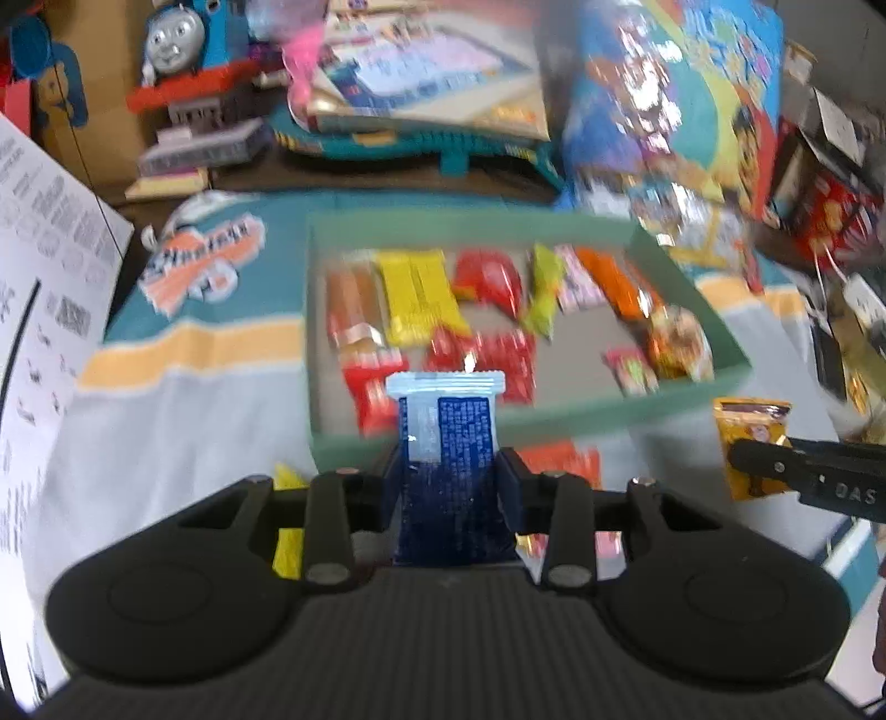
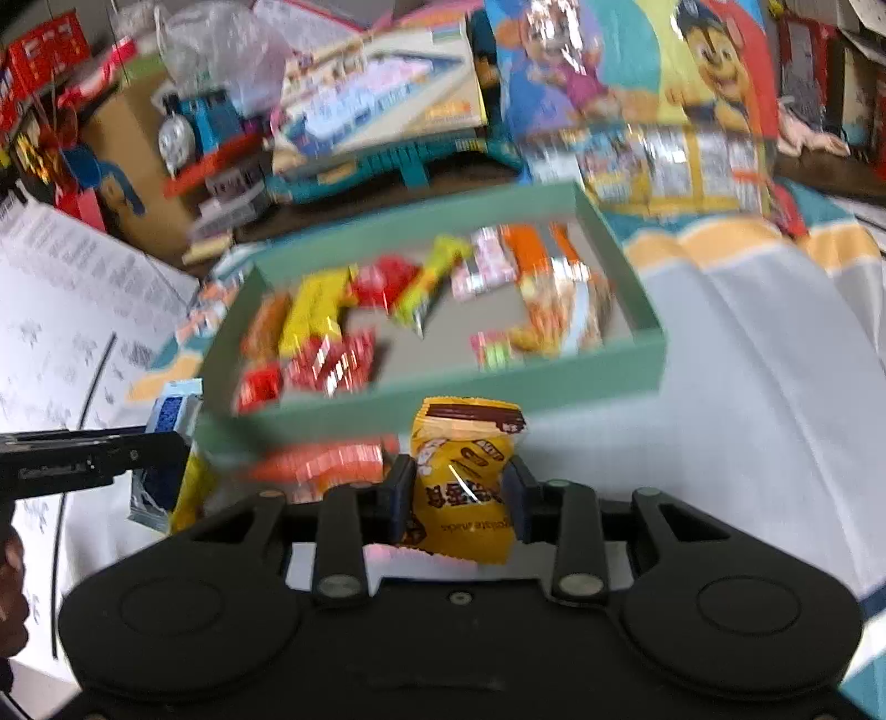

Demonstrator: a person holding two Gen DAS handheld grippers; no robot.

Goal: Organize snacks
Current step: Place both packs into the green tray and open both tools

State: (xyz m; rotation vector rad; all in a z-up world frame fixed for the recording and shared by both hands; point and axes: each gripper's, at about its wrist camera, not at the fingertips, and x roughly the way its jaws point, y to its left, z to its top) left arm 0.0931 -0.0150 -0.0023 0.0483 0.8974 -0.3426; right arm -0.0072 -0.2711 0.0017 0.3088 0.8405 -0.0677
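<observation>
My left gripper (image 1: 449,487) is shut on a blue snack packet (image 1: 448,443) with a pale sealed top, held upright just before the near wall of the green tray (image 1: 554,421). My right gripper (image 2: 458,501) is shut on a yellow chocolate snack packet (image 2: 465,471), held just before the tray's near wall (image 2: 443,404). The tray holds several red, yellow, orange and pink snacks. Each gripper shows in the other view: the right one (image 1: 775,459) with the yellow packet (image 1: 750,437), the left one (image 2: 149,454) with the blue packet (image 2: 171,412).
An orange-red snack (image 1: 559,459) and a yellow one (image 1: 288,531) lie on the striped cloth before the tray. A printed white sheet (image 1: 39,277) lies at the left. A toy train (image 1: 177,50), game boxes (image 1: 421,72) and a cartoon bag (image 1: 681,94) crowd the back.
</observation>
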